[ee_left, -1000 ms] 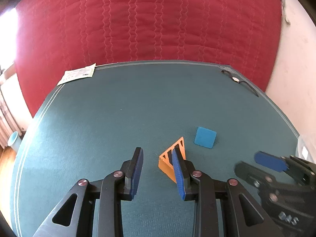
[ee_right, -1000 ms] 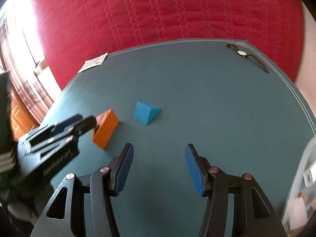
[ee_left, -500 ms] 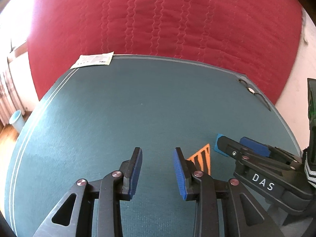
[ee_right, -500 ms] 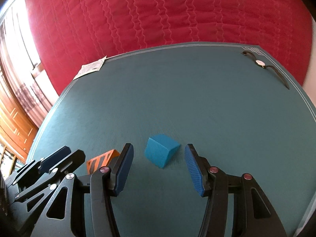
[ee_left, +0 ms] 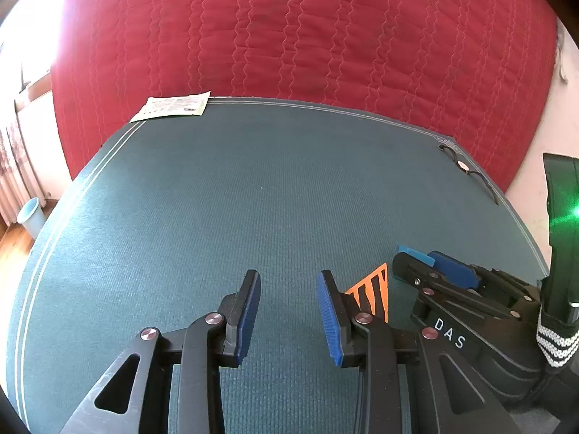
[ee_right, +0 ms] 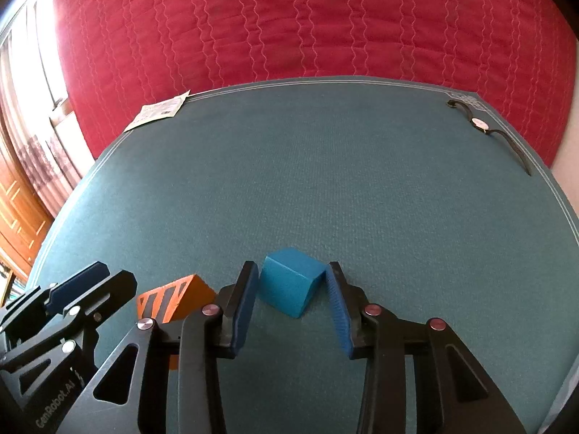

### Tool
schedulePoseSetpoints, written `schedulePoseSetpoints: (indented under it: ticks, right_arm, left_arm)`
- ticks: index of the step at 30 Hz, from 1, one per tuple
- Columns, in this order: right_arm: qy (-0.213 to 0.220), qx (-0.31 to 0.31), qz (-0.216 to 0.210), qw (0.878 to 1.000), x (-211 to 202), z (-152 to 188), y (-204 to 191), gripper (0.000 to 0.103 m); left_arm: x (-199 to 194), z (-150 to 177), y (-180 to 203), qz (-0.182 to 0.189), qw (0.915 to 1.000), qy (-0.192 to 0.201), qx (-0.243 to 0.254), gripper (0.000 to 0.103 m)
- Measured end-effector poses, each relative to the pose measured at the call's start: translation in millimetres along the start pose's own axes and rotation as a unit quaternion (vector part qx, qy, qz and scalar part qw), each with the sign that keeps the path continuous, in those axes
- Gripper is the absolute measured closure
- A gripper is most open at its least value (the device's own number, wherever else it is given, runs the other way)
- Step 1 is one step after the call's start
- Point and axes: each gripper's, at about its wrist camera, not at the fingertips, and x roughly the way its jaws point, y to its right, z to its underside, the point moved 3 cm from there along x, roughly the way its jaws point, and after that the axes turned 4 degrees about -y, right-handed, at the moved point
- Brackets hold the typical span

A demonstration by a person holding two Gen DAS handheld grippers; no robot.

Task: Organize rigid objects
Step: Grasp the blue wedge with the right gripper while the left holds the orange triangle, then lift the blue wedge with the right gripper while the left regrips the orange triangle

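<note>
Near the tabletop's (ee_right: 362,188) front edge: blue block (ee_right: 289,289), clamped between right gripper's (ee_right: 293,302) jaws; orange block (ee_right: 173,298) just left; left gripper (ee_left: 289,313) parted, empty.

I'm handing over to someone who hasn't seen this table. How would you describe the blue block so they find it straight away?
Start at the teal mat in front of the red quilt and come to its near edge. There the blue block sits between the pads of the right gripper, which is shut on it. Its neighbour to the left is an orange block with black stripes; this one is plain blue.
</note>
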Motion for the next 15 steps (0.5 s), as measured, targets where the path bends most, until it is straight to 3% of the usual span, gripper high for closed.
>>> schedulePoseSetpoints:
  ticks: [15]
  right_arm:
    - [0.003, 0.002, 0.009, 1.000, -16.1, 18.2, 14.2, 0.067]
  left_arm:
    - [-1.0, 0.4, 4.8, 0.002, 1.0000, 0.003, 0.007, 0.068]
